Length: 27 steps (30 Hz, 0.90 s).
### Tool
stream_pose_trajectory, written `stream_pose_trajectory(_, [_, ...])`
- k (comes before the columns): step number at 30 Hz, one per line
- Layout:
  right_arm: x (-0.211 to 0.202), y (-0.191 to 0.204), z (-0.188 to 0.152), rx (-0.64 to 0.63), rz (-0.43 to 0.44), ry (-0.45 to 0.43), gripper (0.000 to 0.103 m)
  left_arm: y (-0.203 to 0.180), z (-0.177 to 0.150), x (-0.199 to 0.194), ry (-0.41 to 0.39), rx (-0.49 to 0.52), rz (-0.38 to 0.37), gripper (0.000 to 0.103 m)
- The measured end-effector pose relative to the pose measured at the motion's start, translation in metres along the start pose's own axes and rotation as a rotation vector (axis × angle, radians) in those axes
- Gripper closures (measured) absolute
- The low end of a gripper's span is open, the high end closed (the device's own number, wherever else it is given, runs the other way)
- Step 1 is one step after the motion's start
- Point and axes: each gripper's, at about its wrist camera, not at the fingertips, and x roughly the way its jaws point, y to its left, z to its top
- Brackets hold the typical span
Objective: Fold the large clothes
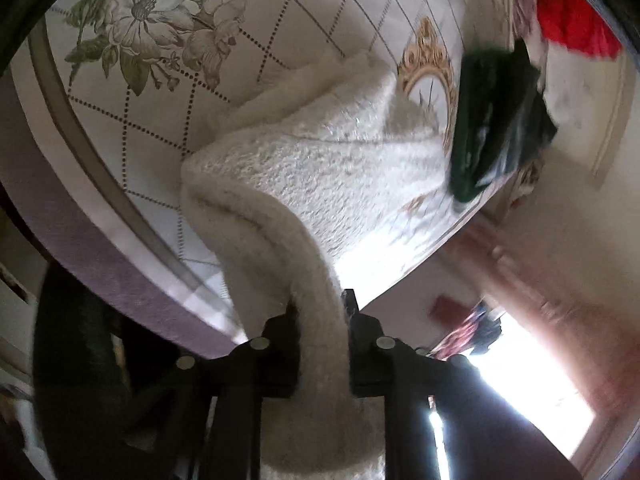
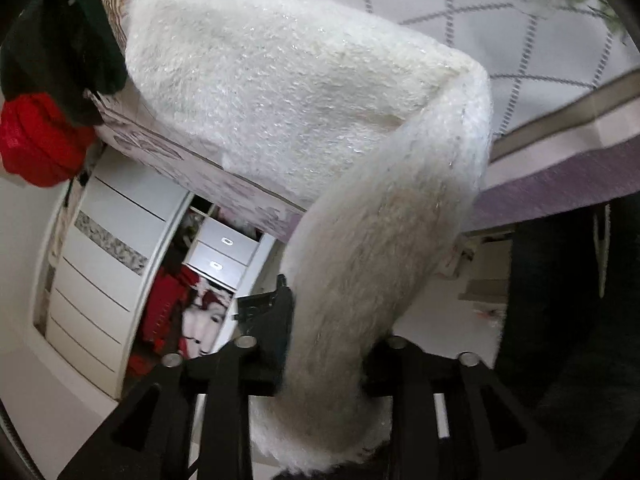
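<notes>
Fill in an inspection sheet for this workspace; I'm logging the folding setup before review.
Surface: bed with a floral, grid-patterned cover.
Job's things: white fluffy garment, part on the bed, two ends pulled off its edge.
Clutter: dark green garment and red garment on the bed.
Grippers: left tool shut on the white fluffy garment; right tool likewise.
Cables: nothing seen.
Surroundings: white drawer unit, open wardrobe with red clothes, bright window.
</notes>
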Motion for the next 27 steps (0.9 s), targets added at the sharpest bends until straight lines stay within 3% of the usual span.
stream_pose_trajectory(3, [0.006, 0.033, 0.01, -0.082, 0.015, -0.035, 0.044, 0.001, 0.005, -0.014, -0.032, -0.027, -0.06, 0.083])
stream_pose_trajectory(5, [0.026, 0.068, 0.014, -0.138, 0.021, -0.075, 0.037, -0.008, 0.012, -0.01, -0.053, -0.037, -0.102, 0.08])
stream_pose_trajectory(7, [0.019, 0.088, 0.023, -0.201, 0.036, -0.114, 0.028, -0.015, 0.02, -0.005, -0.081, -0.043, -0.14, 0.078])
stream_pose_trajectory(12, [0.007, 0.12, 0.039, -0.352, 0.094, -0.214, 0.027, -0.028, 0.047, -0.001, -0.182, 0.013, -0.253, 0.077])
stream_pose_trajectory(14, [0.003, 0.134, 0.036, -0.451, 0.027, -0.258, 0.027, -0.032, 0.05, -0.004, -0.205, 0.04, -0.234, 0.077])
stream_pose_trajectory(15, [0.001, 0.141, 0.032, -0.51, -0.05, -0.294, 0.027, -0.034, 0.047, -0.008, -0.224, 0.065, -0.23, 0.077])
stream_pose_trajectory(18, [-0.001, 0.154, 0.011, -0.71, -0.334, -0.374, 0.027, -0.041, 0.025, -0.018, -0.284, 0.209, -0.114, 0.074])
stream_pose_trajectory(20, [0.004, 0.152, 0.008, -0.821, -0.532, -0.398, 0.027, -0.047, 0.007, -0.013, -0.334, 0.35, 0.058, 0.074])
stream_pose_trajectory(22, [0.01, 0.148, 0.015, -0.91, -0.672, -0.406, 0.027, -0.052, -0.006, 0.006, -0.377, 0.508, 0.245, 0.074])
stream_pose_trajectory(24, [0.011, 0.136, 0.032, -0.997, -0.737, -0.394, 0.027, -0.051, -0.005, 0.031, -0.412, 0.611, 0.404, 0.074])
stream_pose_trajectory(27, [0.025, 0.14, 0.06, -1.097, -0.786, -0.374, 0.027, -0.041, 0.024, 0.055, -0.43, 0.587, 0.448, 0.074])
